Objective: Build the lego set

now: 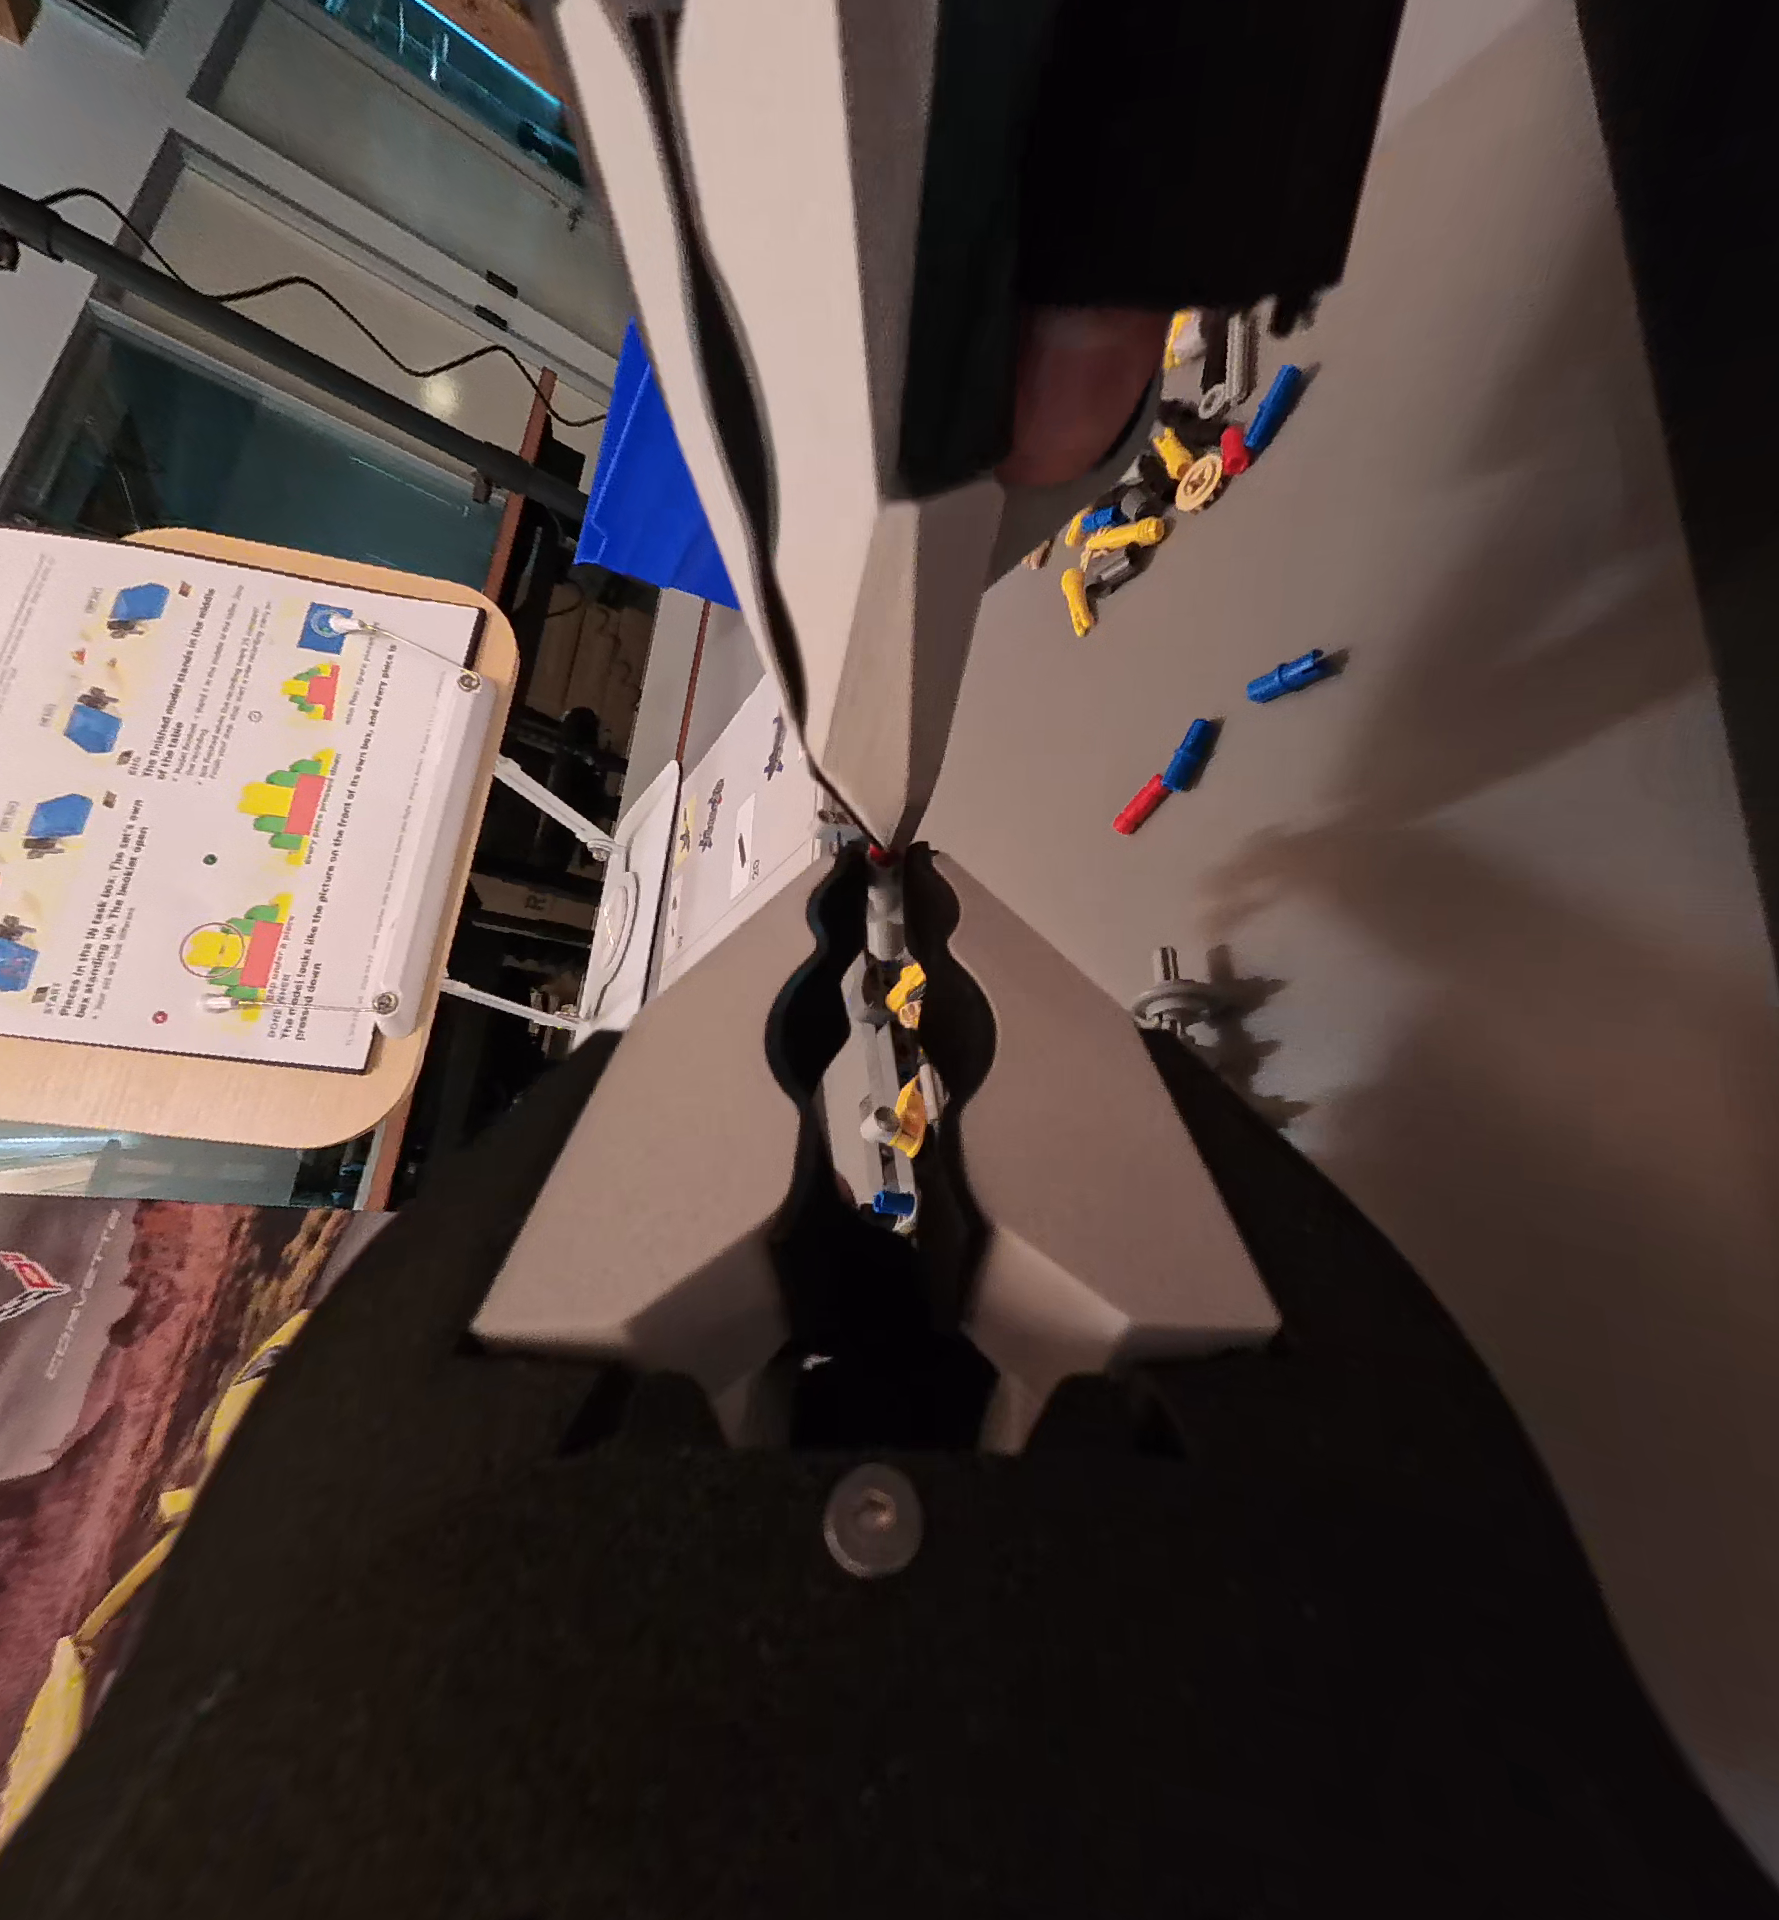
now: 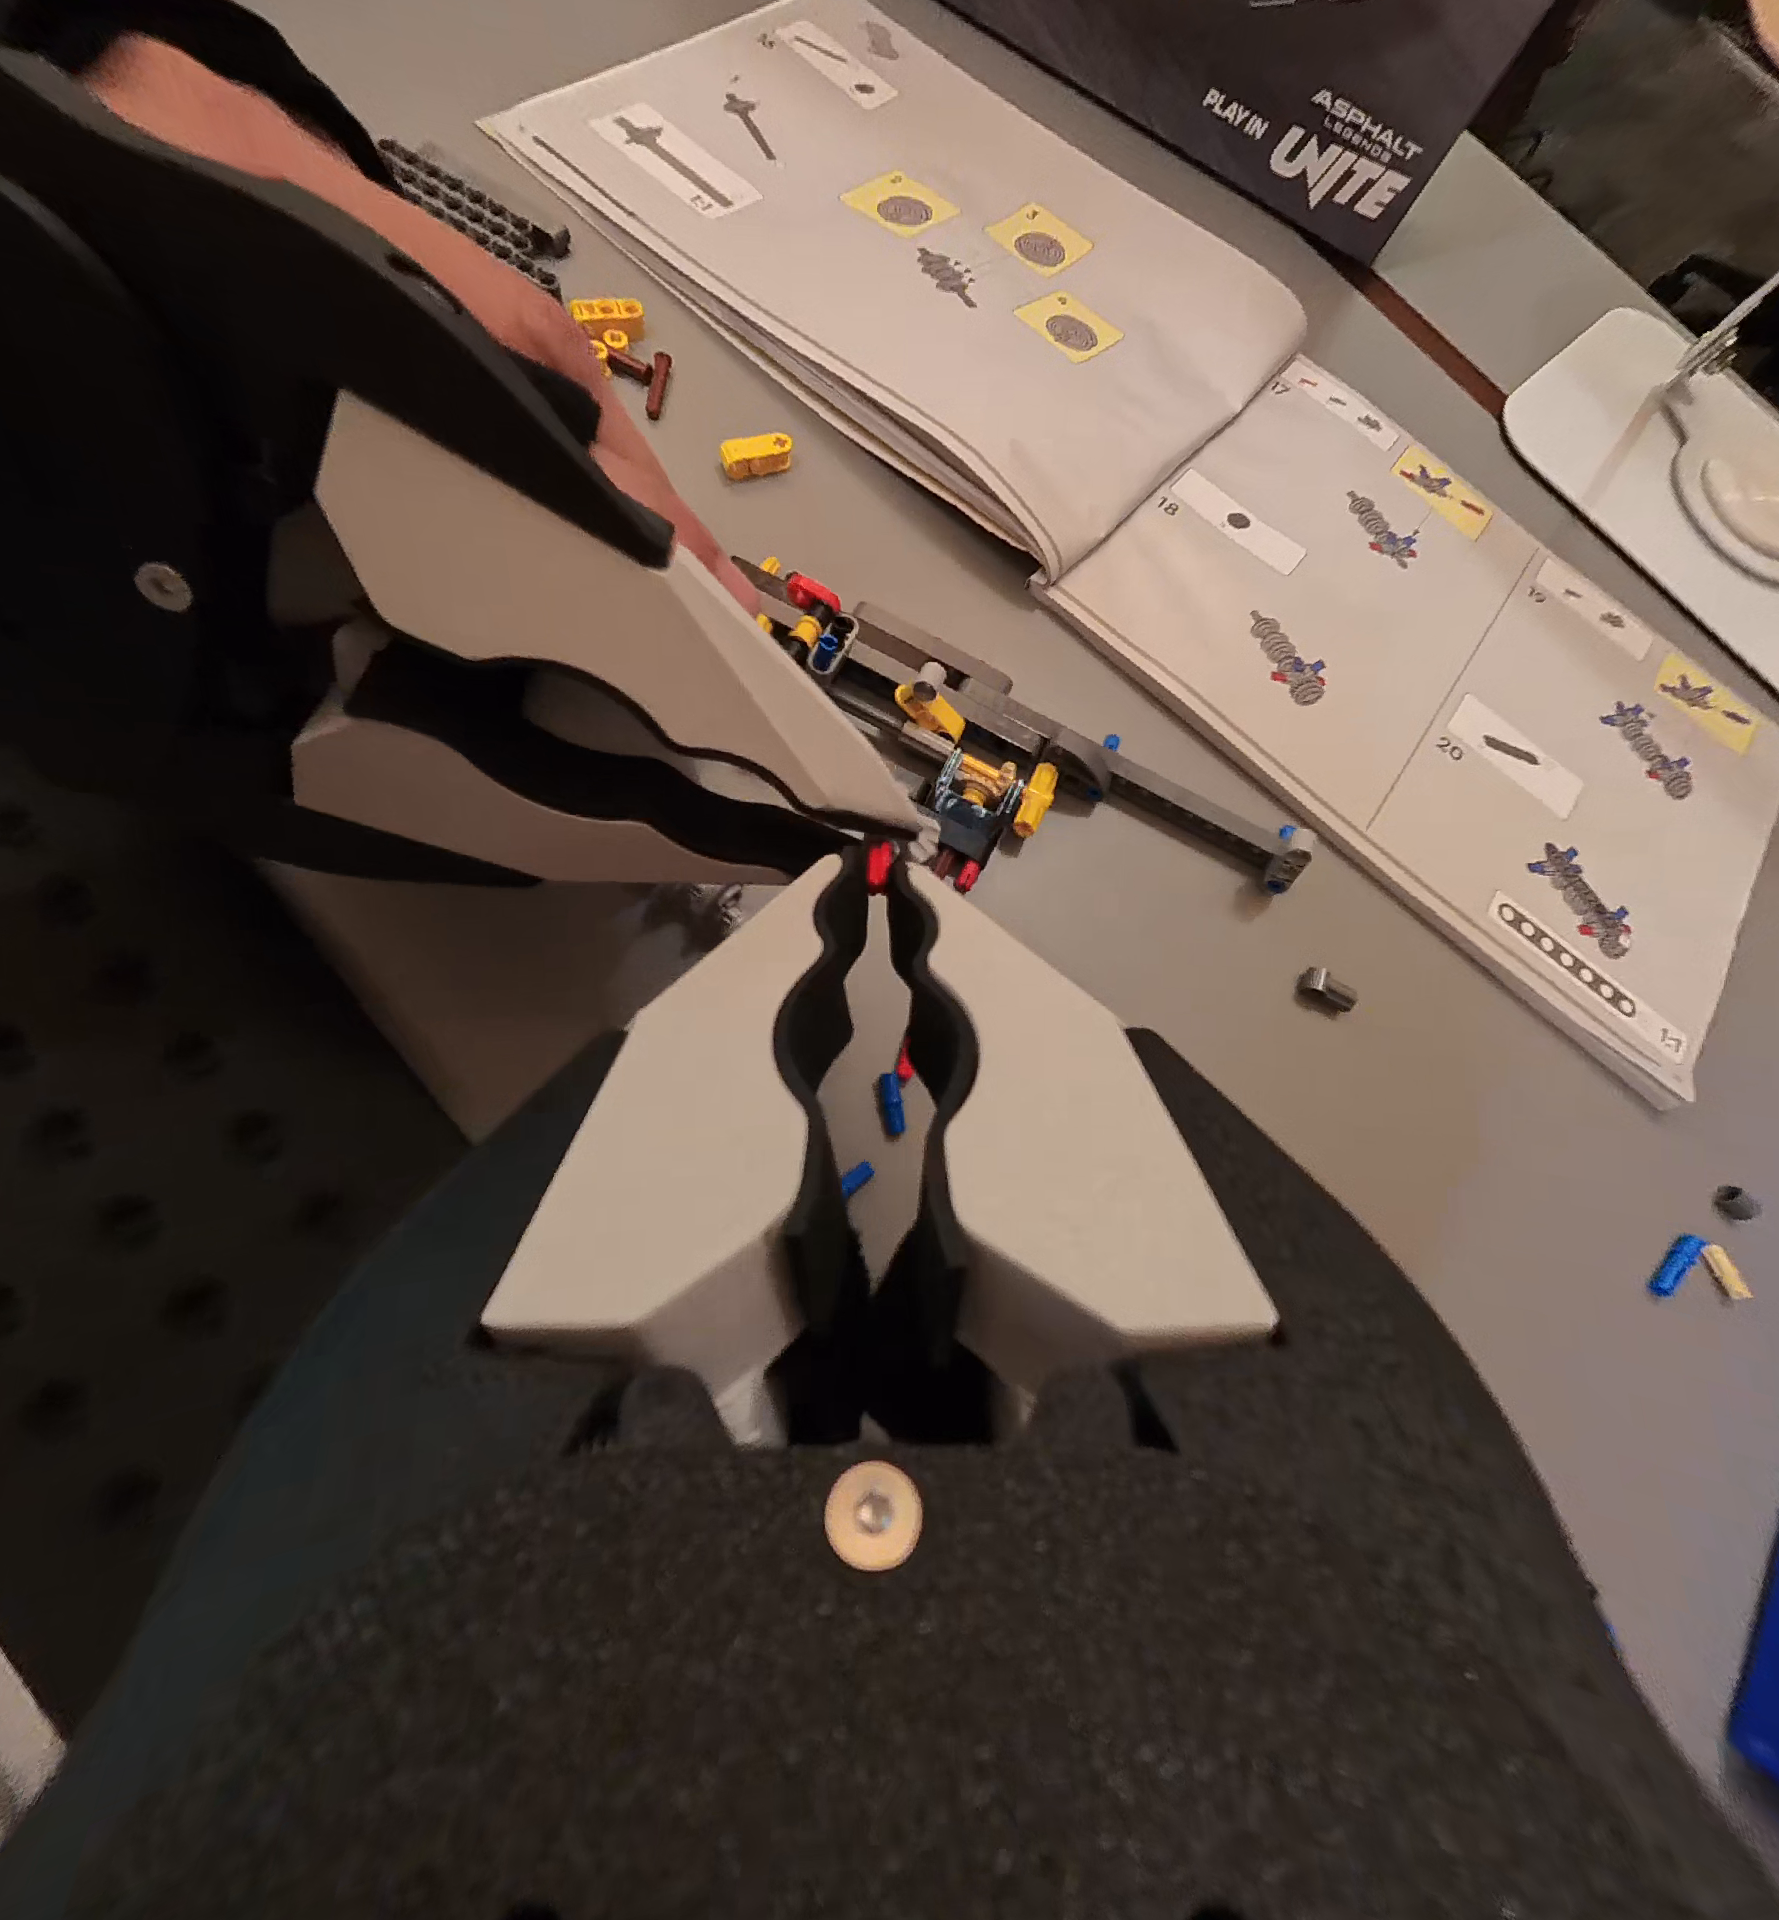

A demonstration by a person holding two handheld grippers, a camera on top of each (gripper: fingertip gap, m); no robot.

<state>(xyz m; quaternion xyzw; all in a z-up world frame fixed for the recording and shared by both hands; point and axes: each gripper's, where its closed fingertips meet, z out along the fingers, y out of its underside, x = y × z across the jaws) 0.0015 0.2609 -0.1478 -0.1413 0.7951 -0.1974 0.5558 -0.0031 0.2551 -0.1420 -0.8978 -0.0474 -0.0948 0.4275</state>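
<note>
Where two tongs meet — right tongs (image 2: 877, 868) pinch one red pin (image 2: 879, 864).

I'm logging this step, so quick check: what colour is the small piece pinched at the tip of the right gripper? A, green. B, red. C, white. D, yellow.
B: in the right wrist view the right gripper is shut on a small red pin, right beside the tip of the left gripper.

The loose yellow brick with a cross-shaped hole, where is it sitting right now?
In the right wrist view, the yellow brick lies alone on the grey table, upper left of centre, just left of the open instruction booklet.
</note>
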